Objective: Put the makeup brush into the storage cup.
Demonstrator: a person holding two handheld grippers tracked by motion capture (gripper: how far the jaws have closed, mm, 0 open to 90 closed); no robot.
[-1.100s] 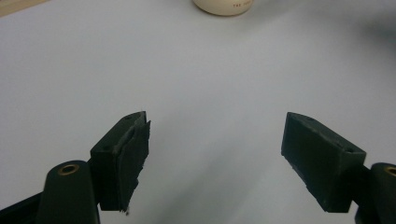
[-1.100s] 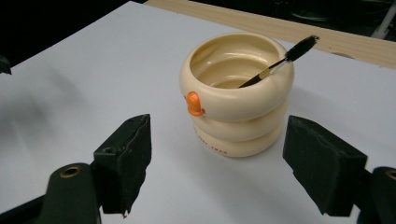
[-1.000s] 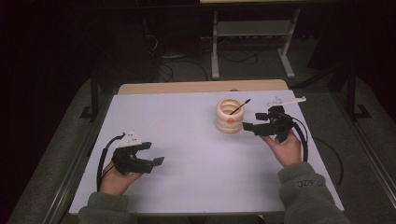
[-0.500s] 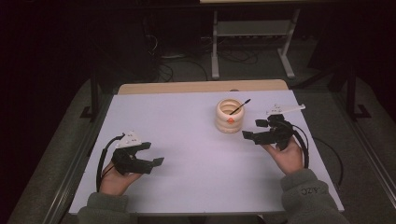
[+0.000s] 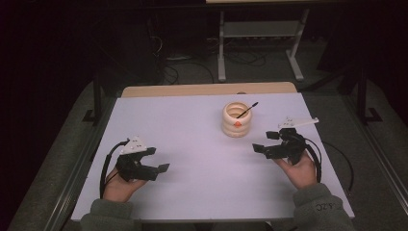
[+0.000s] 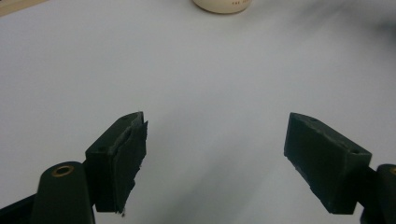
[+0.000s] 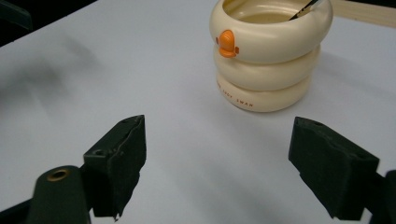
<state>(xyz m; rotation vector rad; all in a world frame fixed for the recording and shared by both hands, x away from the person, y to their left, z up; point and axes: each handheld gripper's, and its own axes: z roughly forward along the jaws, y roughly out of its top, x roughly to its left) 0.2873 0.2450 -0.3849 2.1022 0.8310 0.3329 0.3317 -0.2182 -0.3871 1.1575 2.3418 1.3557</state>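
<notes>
A cream ringed pot (image 5: pixel 237 118) with an orange duck-like tab (image 7: pixel 227 44) stands on the white table (image 5: pixel 192 130), right of centre. A thin black stick (image 5: pixel 247 109) leans out of its mouth. My right gripper (image 5: pixel 267 142) hovers just right of and nearer than the pot, open and empty; in the right gripper view (image 7: pixel 219 158) its jaws stand wide apart with the pot (image 7: pixel 270 56) ahead. My left gripper (image 5: pixel 158 160) rests low at the near left, open with nothing between its fingers (image 6: pixel 215 154). The pot's base (image 6: pixel 223 5) peeks at the top of the left gripper view.
A wooden board edge (image 5: pixel 207 89) runs along the table's far side. Beyond it stands a metal stand (image 5: pixel 260 38) with cables on the dark floor. Rails flank the table at left (image 5: pixel 77 163) and right (image 5: pixel 380 154).
My right gripper has drawn back from beside the pot toward the near right edge. The left gripper has stayed put.
</notes>
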